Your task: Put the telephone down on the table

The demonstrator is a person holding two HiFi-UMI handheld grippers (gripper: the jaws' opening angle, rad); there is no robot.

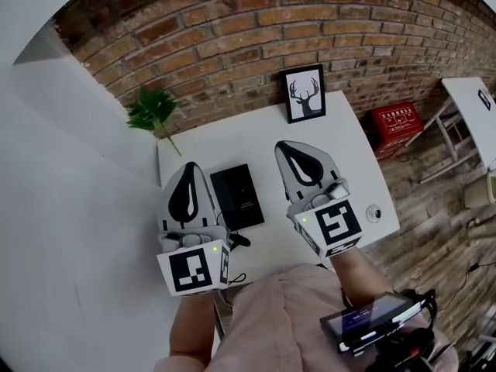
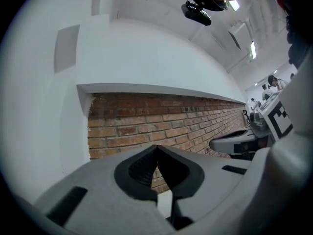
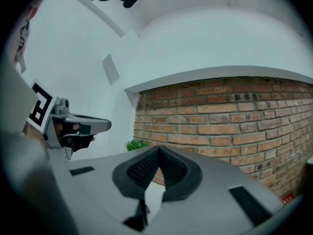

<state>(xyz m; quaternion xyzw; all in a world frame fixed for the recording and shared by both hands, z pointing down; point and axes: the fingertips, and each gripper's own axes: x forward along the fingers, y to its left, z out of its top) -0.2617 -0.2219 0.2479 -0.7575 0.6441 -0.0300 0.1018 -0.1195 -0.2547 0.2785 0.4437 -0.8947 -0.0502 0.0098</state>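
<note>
The telephone (image 1: 237, 196), seemingly flat on the table (image 1: 349, 157) at frame centre, lies between left gripper (image 1: 191, 167) and right gripper (image 1: 281, 146), both closed and empty.

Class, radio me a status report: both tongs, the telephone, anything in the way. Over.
Left tongs shut, empty. Right tongs shut, empty. Telephone flat on table between them. Deer picture and plant far back, not in the way.
</note>
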